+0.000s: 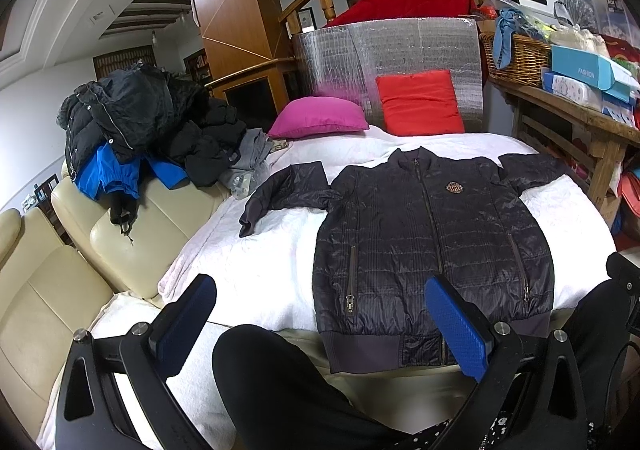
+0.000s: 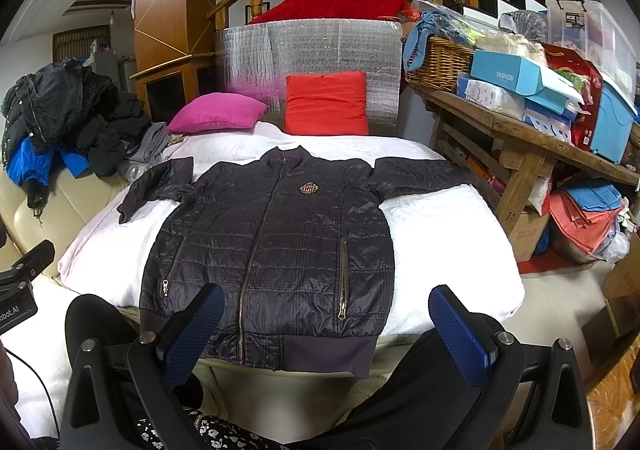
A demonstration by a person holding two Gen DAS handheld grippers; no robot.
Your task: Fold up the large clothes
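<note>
A dark quilted zip jacket (image 1: 432, 246) lies flat, front up, on the white-covered bed (image 1: 260, 262), both sleeves spread out sideways. It also shows in the right wrist view (image 2: 276, 246). My left gripper (image 1: 320, 314) is open and empty, held above the bed's near edge by the jacket's hem; its right finger (image 1: 456, 330) overlaps the hem in view. My right gripper (image 2: 324, 326) is open and empty, held in front of the hem, with its fingers apart on either side of the jacket's lower right part.
A pile of dark and blue clothes (image 1: 136, 134) lies on the cream sofa (image 1: 60, 290) at the left. Pink (image 1: 316, 117) and red (image 1: 418, 102) cushions sit at the bed's head. A cluttered wooden table (image 2: 520, 130) stands at the right. The person's black-clad knees (image 1: 280, 378) are below the grippers.
</note>
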